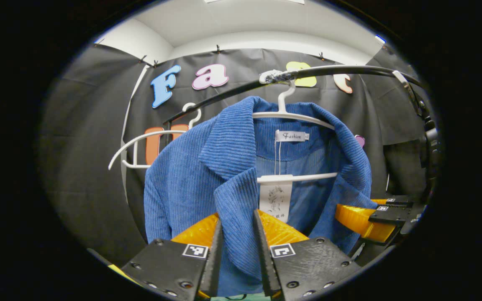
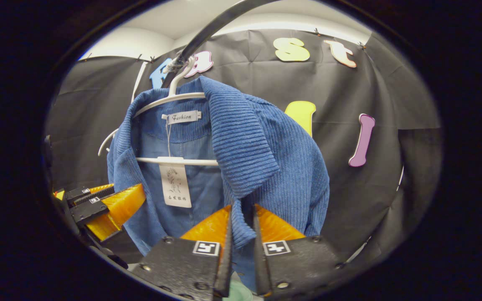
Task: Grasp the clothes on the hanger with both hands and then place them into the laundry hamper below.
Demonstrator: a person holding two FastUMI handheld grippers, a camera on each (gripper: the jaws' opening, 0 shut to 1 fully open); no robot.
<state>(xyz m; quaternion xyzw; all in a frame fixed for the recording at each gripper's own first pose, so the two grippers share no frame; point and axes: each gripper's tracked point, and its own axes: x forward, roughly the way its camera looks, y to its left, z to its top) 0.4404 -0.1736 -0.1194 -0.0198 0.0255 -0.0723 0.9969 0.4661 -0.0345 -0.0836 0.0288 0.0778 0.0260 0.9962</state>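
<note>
A blue corduroy jacket (image 1: 182, 179) hangs open on a white hanger (image 1: 291, 116) from a black rail (image 1: 341, 70). In the left gripper view, my left gripper (image 1: 237, 215) is shut on one front edge of the jacket, just below the lapel. My right gripper (image 1: 343, 213) reaches in at the far right. In the right gripper view, the right gripper (image 2: 242, 207) is shut on the other front edge of the jacket (image 2: 283, 167), with fabric pinched between its fingers. The left gripper (image 2: 138, 196) shows at the left, against the jacket's opposite side.
An empty white hanger (image 1: 140, 142) hangs on the rail to the jacket's left. A paper tag (image 1: 275, 200) dangles inside the collar over the hanger's crossbar. A pale green patch (image 2: 237, 292) shows below, between the fingers. Black cloth wall stands close behind.
</note>
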